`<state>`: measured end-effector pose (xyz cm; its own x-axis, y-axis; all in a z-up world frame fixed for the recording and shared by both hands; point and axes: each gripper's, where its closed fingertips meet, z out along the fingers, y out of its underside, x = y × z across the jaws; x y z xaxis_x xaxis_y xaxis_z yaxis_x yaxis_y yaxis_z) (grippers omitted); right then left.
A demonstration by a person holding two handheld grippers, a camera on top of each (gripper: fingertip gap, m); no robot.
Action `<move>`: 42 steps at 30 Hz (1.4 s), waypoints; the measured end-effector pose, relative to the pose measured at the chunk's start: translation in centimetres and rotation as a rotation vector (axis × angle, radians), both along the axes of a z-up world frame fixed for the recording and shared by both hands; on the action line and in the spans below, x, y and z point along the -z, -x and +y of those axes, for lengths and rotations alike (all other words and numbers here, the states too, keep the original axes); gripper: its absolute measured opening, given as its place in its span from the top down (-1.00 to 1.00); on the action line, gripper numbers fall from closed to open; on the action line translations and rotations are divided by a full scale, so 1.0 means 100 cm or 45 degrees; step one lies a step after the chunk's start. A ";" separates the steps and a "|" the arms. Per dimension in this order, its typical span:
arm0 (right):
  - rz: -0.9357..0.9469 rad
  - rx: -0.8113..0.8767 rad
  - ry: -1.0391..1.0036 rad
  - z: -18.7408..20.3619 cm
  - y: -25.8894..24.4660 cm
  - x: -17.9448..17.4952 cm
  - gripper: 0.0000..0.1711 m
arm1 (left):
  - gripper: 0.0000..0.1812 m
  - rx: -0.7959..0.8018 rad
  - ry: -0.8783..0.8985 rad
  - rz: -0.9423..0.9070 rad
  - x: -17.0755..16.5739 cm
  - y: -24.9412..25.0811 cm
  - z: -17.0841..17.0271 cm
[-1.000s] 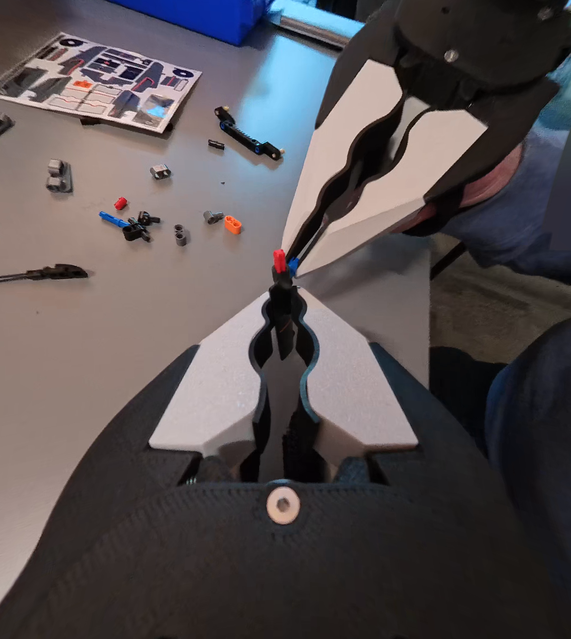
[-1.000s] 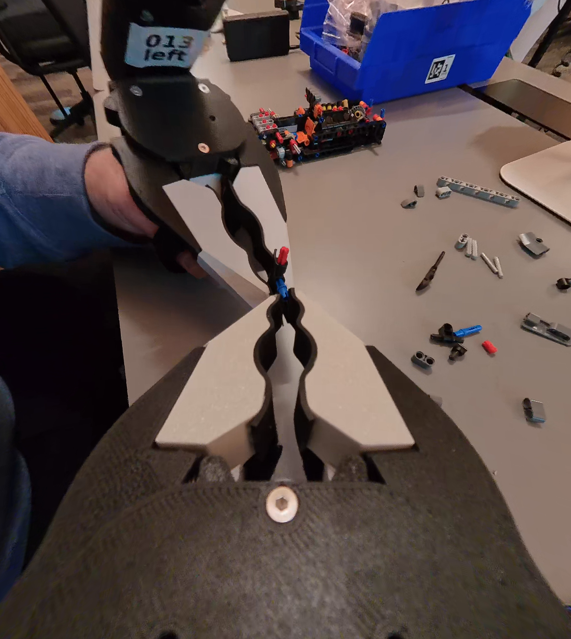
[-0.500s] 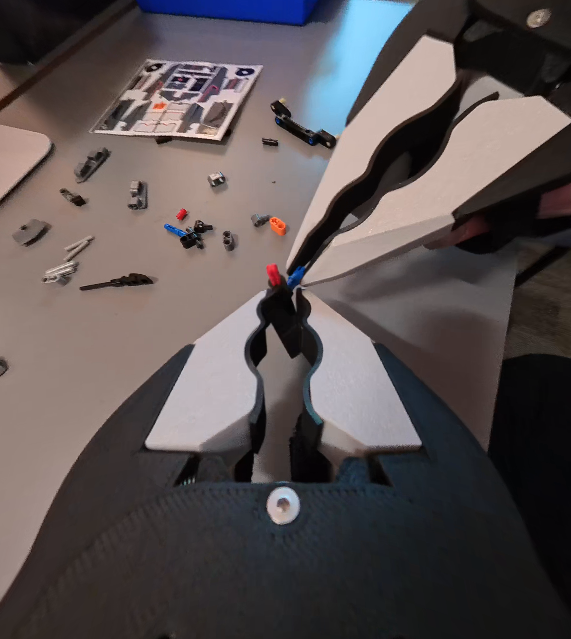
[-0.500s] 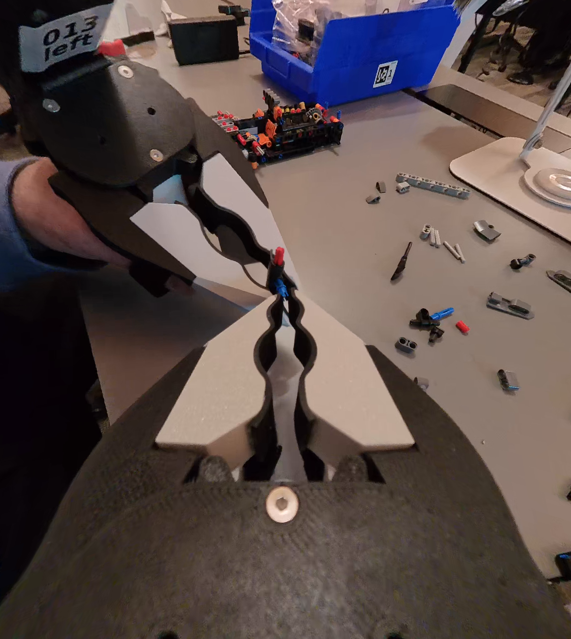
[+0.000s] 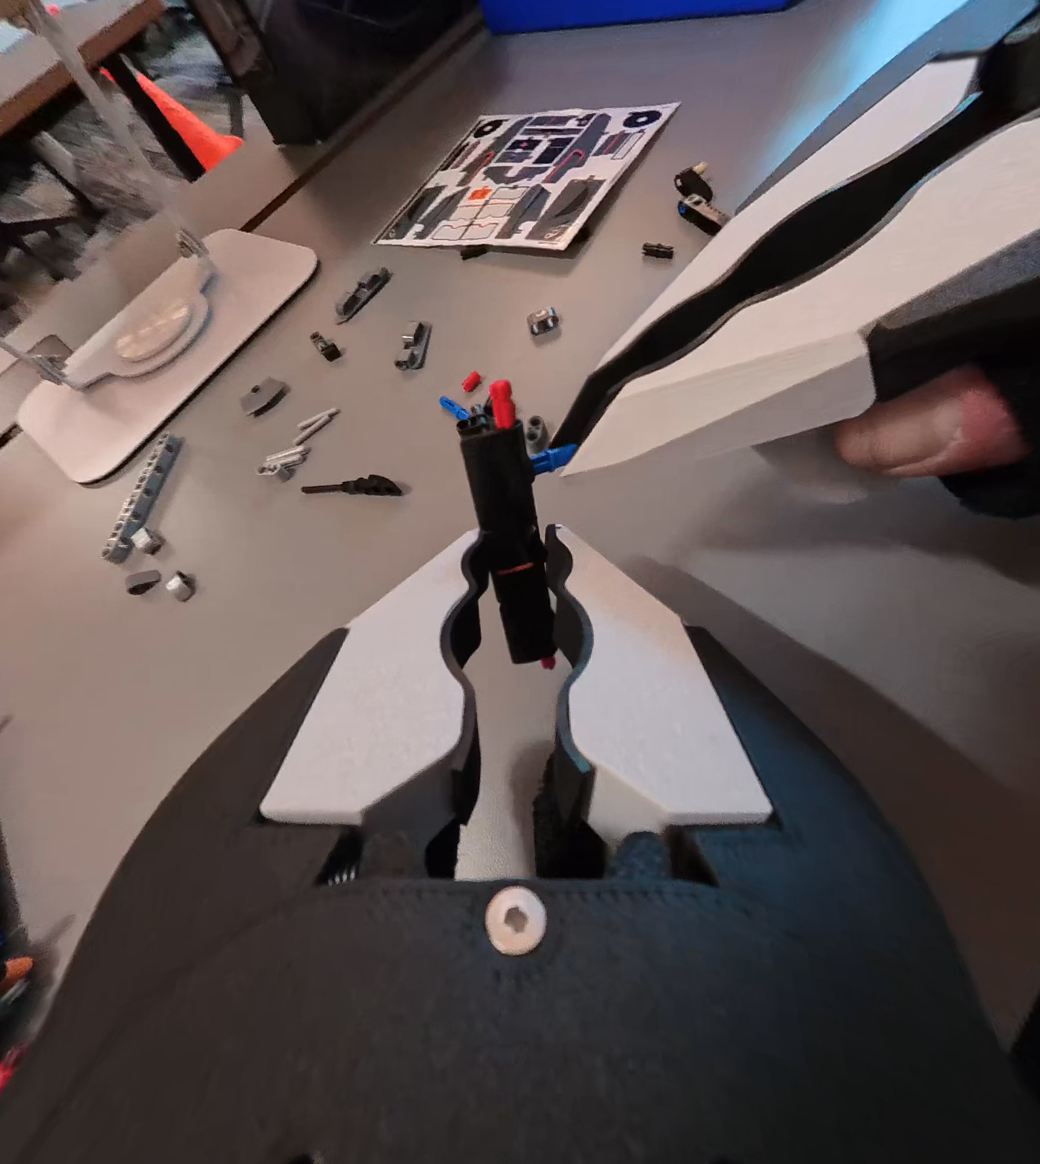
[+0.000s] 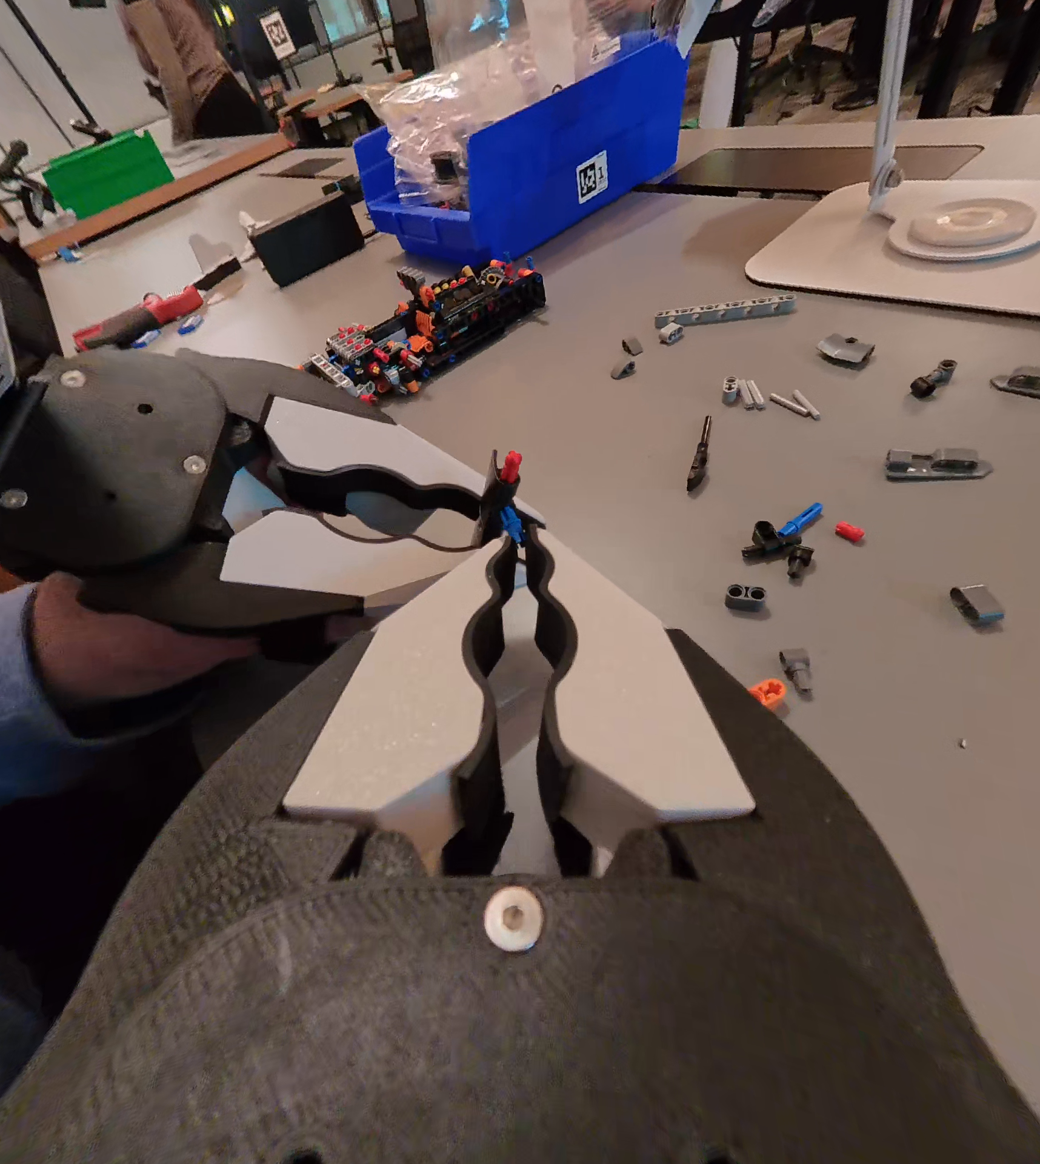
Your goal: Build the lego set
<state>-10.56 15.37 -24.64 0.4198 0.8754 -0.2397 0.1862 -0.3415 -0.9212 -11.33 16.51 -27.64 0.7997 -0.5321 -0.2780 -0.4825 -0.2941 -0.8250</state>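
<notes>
My left gripper (image 5: 514,540) is shut on a black lego beam (image 5: 498,485) and holds it upright above the grey table (image 5: 253,630). A red pin (image 5: 500,403) sticks out of the beam's top. My right gripper (image 5: 568,456) comes in from the right, shut on a blue pin (image 5: 546,458) whose tip touches the beam's upper side. In the right wrist view the right gripper (image 6: 516,543) holds the blue pin (image 6: 510,521) against the beam (image 6: 493,485), which the left gripper (image 6: 495,504) holds from the left.
A part-built lego model (image 6: 435,327) lies in front of a blue bin (image 6: 536,164). Loose parts (image 6: 775,535) are scattered on the right, with a lamp base (image 6: 945,245) behind. A sticker sheet (image 5: 530,176) lies far off. Both grippers hover near the table's near edge. My two grippers' fingertips are within a few centimetres of each other. The part-built lego model (image 6: 435,327) sits 25 cm or so from the ends of my left fingers.
Both grippers have turned and tilted while staying together. More of the black beam's length now shows in the left gripper. The blue pin stays at the beam's side.
</notes>
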 end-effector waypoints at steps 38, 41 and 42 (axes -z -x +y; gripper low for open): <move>-0.015 -0.456 -0.150 -0.018 -0.009 -0.011 0.61 | 0.84 0.495 0.300 -0.056 0.014 -0.020 -0.013; 0.044 -0.593 -0.174 -0.019 -0.010 -0.017 0.51 | 0.84 0.755 0.367 -0.197 0.005 -0.035 -0.034; 0.087 -0.685 -0.143 -0.026 -0.010 -0.018 0.50 | 0.84 0.826 0.387 -0.246 0.002 -0.038 -0.039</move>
<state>-9.55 12.81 -22.84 -0.1068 0.9838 -0.1438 0.2460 -0.1140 -0.9625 -7.50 12.56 -27.84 0.3182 -0.9454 0.0707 -0.4915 -0.2282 -0.8404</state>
